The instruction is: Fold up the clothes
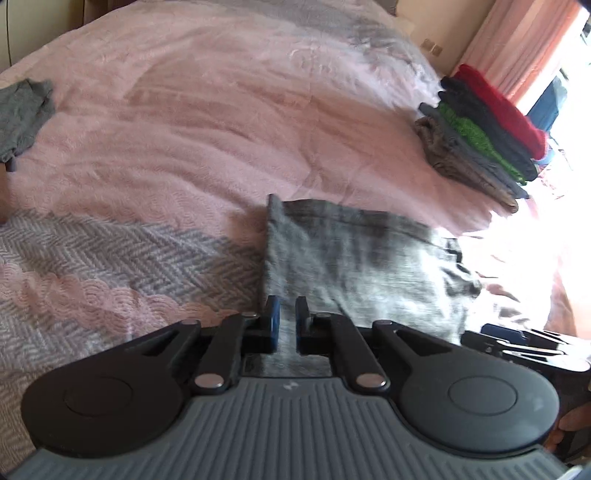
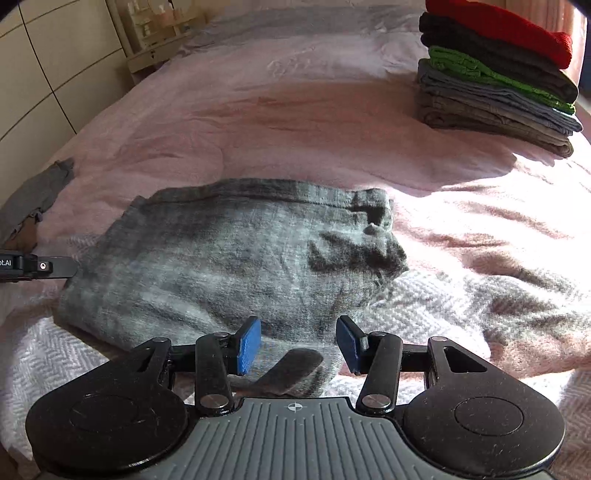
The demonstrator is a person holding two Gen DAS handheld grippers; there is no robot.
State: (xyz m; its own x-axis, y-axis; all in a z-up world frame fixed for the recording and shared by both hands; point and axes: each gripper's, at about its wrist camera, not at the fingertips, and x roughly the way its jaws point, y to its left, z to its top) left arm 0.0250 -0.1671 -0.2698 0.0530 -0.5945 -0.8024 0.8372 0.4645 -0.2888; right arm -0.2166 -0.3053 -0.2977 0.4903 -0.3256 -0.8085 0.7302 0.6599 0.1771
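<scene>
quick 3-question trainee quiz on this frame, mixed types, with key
1. True or false: the stack of folded clothes has a red garment on top.
2. Which hand-held gripper has its jaws open? A) left hand-held gripper B) right hand-held gripper
3. Fill in: the grey garment lies on a ____ bedspread.

Key: 1 true. 2 B; the left one's jaws stand nearly together, grey cloth showing in the gap. 3 pink.
</scene>
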